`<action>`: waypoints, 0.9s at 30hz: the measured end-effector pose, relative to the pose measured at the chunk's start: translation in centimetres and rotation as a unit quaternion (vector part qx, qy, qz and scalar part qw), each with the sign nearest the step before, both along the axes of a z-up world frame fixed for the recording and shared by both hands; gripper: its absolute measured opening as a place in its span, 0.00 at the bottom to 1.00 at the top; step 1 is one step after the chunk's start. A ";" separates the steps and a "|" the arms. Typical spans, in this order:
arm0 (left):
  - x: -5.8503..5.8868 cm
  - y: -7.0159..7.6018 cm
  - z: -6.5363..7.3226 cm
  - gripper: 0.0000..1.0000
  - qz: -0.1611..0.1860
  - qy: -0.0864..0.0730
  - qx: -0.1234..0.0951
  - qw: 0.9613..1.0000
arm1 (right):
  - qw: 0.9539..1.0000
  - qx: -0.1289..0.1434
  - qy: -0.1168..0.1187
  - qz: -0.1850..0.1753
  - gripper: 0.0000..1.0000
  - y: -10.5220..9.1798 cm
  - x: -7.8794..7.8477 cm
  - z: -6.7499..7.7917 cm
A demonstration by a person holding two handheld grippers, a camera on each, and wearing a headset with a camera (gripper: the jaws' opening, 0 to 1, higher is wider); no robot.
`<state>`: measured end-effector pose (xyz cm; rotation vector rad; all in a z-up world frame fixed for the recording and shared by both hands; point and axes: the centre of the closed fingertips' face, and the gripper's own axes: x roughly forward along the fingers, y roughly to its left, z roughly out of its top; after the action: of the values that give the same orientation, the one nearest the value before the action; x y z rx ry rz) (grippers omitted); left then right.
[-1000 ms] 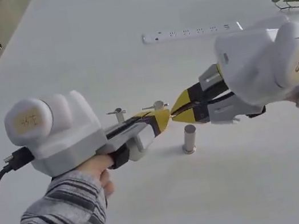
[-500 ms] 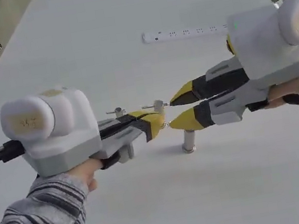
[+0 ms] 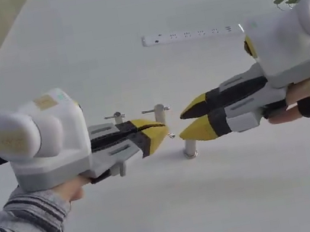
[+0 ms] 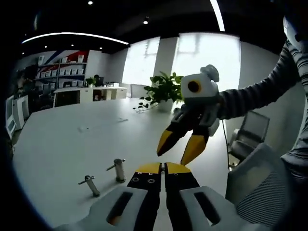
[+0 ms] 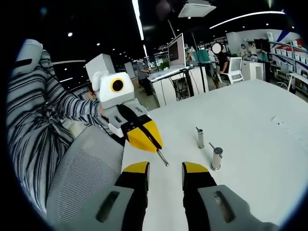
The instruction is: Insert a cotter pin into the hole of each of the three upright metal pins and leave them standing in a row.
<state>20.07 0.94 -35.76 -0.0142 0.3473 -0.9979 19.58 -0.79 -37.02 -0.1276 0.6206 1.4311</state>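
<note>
Metal pins are standing three in number on the table, and I'm judging two of them finished and one left to do.

I'm holding the left gripper with its jaws pressed together, pinching a loose cotter whose thin end is poking out past the yellow tips. The right gripper view is showing this cotter slanting down from those tips. The right gripper is facing it nose to nose, jaws spread apart and gripping nothing. Its tips are sitting just beside the cotter's free end, apparently without touching it.

Behind the left gripper, the far pin and the middle pin are standing upright near each other, each carrying a cotter crosswise through its top. I'm counting those as done. The bare pin is standing just under the right gripper's lower jaw, nearer to me than the other two. Its top is hidden there, so I'm not seeing its hole.

What's remaining, as I'm reading it, is getting the held cotter through that last pin, perhaps after passing it across to the open jaws. After that I'm expecting to check that the three are lining up in a row, since the bare one is looking a little out of line.
</note>
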 end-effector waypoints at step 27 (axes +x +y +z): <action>-2.3 -1.5 1.8 0.00 -0.050 0.011 -0.051 0.997 | 0.999 0.024 0.012 0.040 0.00 0.8 -3.2 0.1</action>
<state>17.80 -0.59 -33.93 -0.1010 0.3190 -1.1144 16.41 0.04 -36.90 -0.0974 0.6065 1.5263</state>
